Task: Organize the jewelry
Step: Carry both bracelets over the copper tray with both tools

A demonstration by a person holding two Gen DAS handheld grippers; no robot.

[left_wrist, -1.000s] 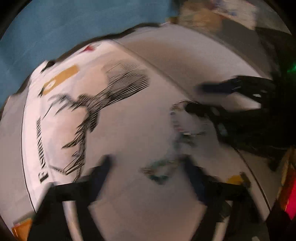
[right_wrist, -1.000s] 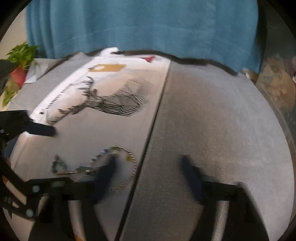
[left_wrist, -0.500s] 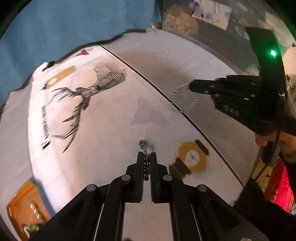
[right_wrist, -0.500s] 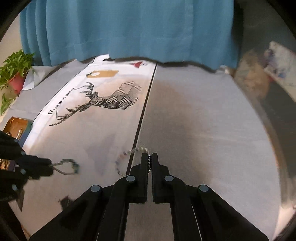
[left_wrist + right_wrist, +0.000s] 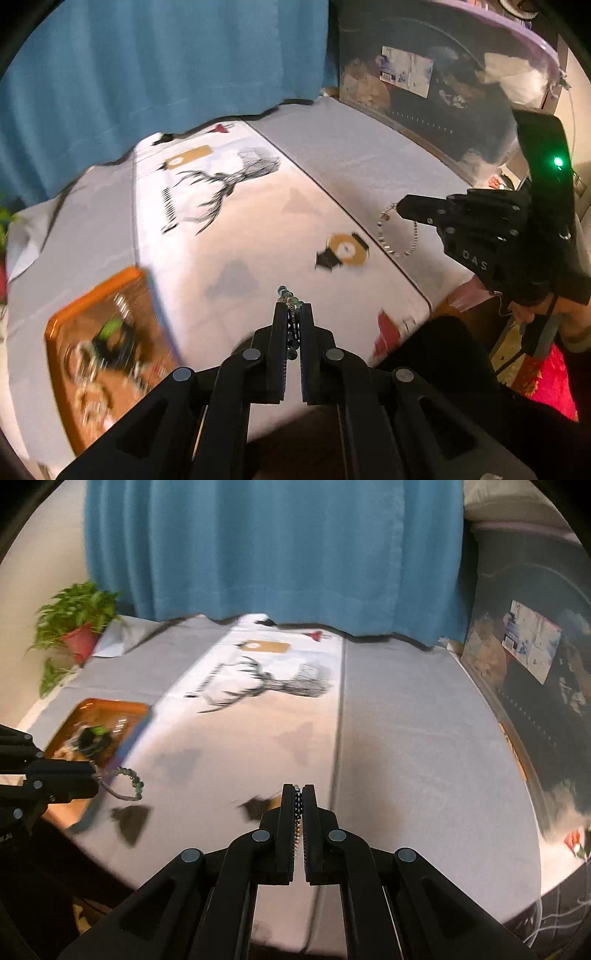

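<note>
My left gripper [image 5: 293, 308] is shut on a green beaded bracelet [image 5: 290, 295], whose beads poke out past the fingertips. From the right wrist view that bracelet [image 5: 127, 781] hangs in a loop off the left gripper [image 5: 94, 775], above the table. My right gripper [image 5: 298, 790] is shut on a silver bead chain [image 5: 297, 805] pinched between its pads. In the left wrist view this chain [image 5: 397, 236] dangles in a loop from the right gripper [image 5: 400, 206], clear of the cloth. An orange jewelry tray [image 5: 59, 325] holding several pieces lies at the left.
A grey cloth [image 5: 424, 738] with a deer-print runner [image 5: 273, 686] covers the table. A blue curtain [image 5: 273, 554] hangs behind. A potted plant [image 5: 75, 627] stands at the far left, and a clear storage bin [image 5: 443, 92] at the right. A person's hand [image 5: 535, 314] holds the right gripper.
Both grippers have shut on their pieces and lifted them off the cloth, pulling back and up. The orange tray has come into view at the left.
</note>
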